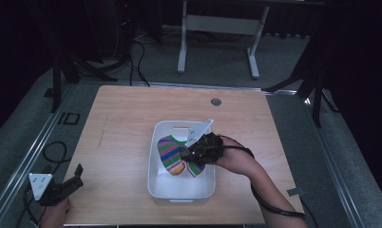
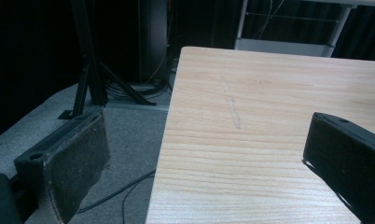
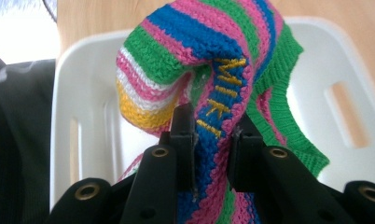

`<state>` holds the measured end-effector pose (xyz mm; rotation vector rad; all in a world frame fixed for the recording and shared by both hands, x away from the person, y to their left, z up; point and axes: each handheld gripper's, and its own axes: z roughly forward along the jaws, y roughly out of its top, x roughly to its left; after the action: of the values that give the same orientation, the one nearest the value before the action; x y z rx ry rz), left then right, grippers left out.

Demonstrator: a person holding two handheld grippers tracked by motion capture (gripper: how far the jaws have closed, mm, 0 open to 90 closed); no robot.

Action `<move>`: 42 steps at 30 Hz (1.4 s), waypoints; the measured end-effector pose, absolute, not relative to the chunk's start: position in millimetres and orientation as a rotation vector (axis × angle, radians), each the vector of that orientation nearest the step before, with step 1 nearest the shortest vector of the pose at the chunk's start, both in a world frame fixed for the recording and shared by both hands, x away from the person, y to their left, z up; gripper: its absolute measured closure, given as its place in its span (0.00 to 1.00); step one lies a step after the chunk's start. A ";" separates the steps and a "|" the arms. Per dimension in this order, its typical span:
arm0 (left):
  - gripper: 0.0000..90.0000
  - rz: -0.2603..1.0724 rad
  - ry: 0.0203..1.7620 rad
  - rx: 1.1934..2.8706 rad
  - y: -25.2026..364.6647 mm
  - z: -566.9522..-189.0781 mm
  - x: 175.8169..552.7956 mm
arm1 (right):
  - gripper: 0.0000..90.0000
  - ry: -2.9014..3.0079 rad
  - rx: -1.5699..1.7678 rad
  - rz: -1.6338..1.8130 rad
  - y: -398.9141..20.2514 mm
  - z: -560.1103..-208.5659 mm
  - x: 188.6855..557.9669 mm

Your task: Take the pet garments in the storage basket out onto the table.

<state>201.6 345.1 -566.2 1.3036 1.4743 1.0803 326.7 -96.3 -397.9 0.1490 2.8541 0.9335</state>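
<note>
The right gripper (image 3: 212,140) is closed on a fold of the striped knitted sock (image 3: 213,56), which sits inside the white bin (image 1: 157,185) at mid-table, its bulk lying to the left of the jaws in the high view. The left gripper (image 1: 75,176) rests at the table's near left corner, jaws wide apart and empty, well apart from the bin. The right hand is therefore nearer; any lift likely goes straight up over the rim.

The sock (image 1: 171,155) lies in the tub (image 1: 181,194) mid-table (image 1: 122,118), right claw (image 1: 185,155) over it.
</note>
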 end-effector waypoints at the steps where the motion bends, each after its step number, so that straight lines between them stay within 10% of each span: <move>1: 0.01 1.080 1.474 1.303 345.1 -566.2 201.6 | 0.84 2.844 0.150 0.953 -98.0 -392.8 326.9; 42: 0.01 1.088 1.477 1.307 344.4 -566.3 201.8 | 0.83 2.541 0.583 0.999 -259.0 -345.6 347.0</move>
<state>201.8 344.4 -566.3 1.3075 1.4771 1.0876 347.0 -259.0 -345.6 0.5835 2.5412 0.9991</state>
